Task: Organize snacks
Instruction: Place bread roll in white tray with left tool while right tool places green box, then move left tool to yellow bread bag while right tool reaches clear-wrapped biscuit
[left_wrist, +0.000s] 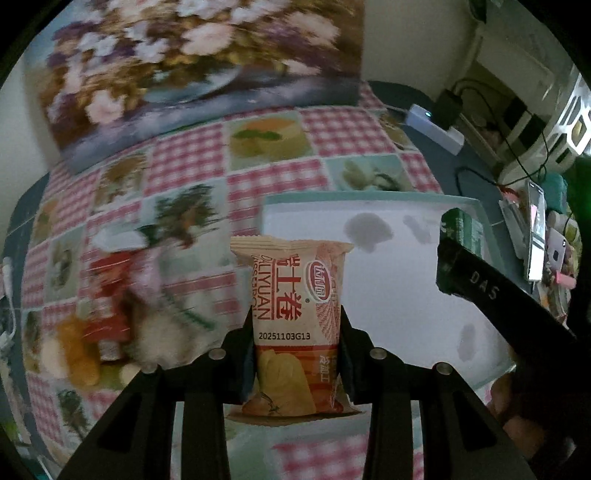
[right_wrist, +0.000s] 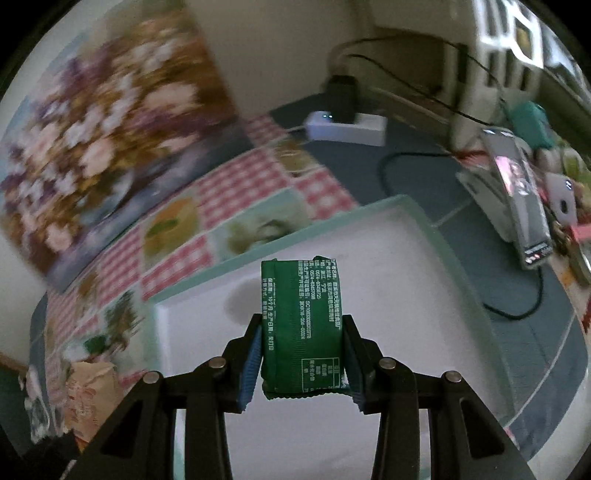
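Checked tablecloth (left_wrist: 192, 162) fills the upper left; left gripper (left_wrist: 297, 332) pinches the orange snack (left_wrist: 295, 314) upright; right gripper (right_wrist: 303, 350) clamps the green packet (right_wrist: 301, 325) above the white tray (right_wrist: 424, 236) (likely the destination).

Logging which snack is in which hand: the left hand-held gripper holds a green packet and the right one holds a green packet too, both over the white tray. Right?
Not quite. The left hand-held gripper holds an orange snack packet, as the left wrist view shows. The right hand-held gripper does hold a green packet, over the white tray.
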